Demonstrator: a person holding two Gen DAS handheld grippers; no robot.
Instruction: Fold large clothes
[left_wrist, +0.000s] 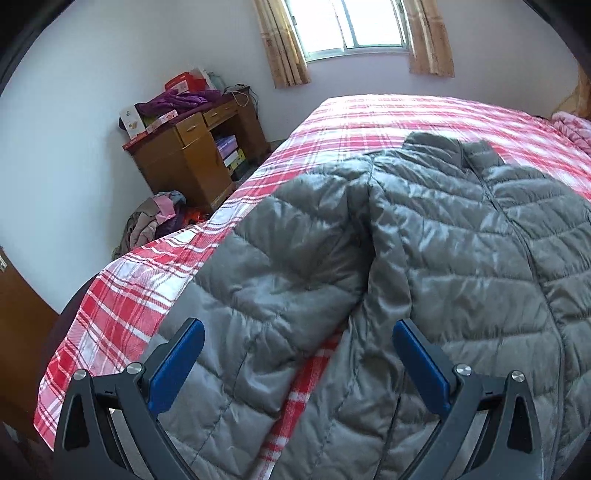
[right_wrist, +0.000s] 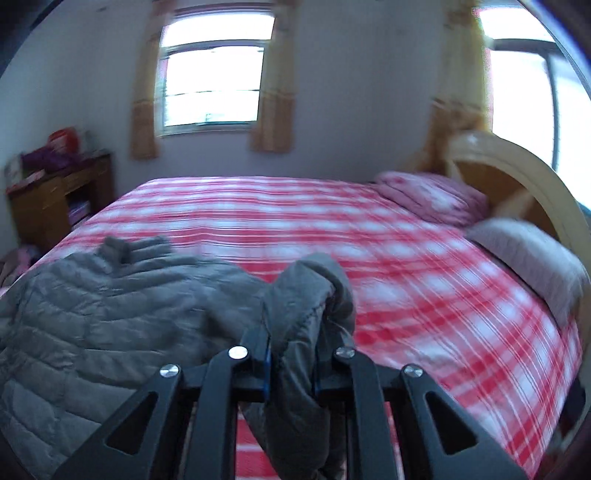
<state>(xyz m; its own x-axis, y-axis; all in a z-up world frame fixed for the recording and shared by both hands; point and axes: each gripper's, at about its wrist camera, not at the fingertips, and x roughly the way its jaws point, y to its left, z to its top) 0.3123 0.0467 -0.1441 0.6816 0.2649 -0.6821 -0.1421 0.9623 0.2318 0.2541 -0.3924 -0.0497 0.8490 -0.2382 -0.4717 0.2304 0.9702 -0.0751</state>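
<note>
A grey quilted puffer jacket (left_wrist: 424, 240) lies front-up on the red and white plaid bed (left_wrist: 147, 291), collar toward the far side. My left gripper (left_wrist: 297, 334) is open, its blue pads either side of the jacket's left sleeve (left_wrist: 266, 295) just above it, holding nothing. In the right wrist view the jacket body (right_wrist: 110, 302) lies to the left. My right gripper (right_wrist: 293, 328) is shut on the jacket's other sleeve (right_wrist: 306, 295), which is bunched and lifted off the bed (right_wrist: 406, 277).
A wooden desk (left_wrist: 184, 155) piled with boxes and purple clothing stands by the far left wall, with a heap of clothes (left_wrist: 155, 221) on the floor beside it. Pillows (right_wrist: 436, 195) and a curved headboard (right_wrist: 517, 177) are at the right.
</note>
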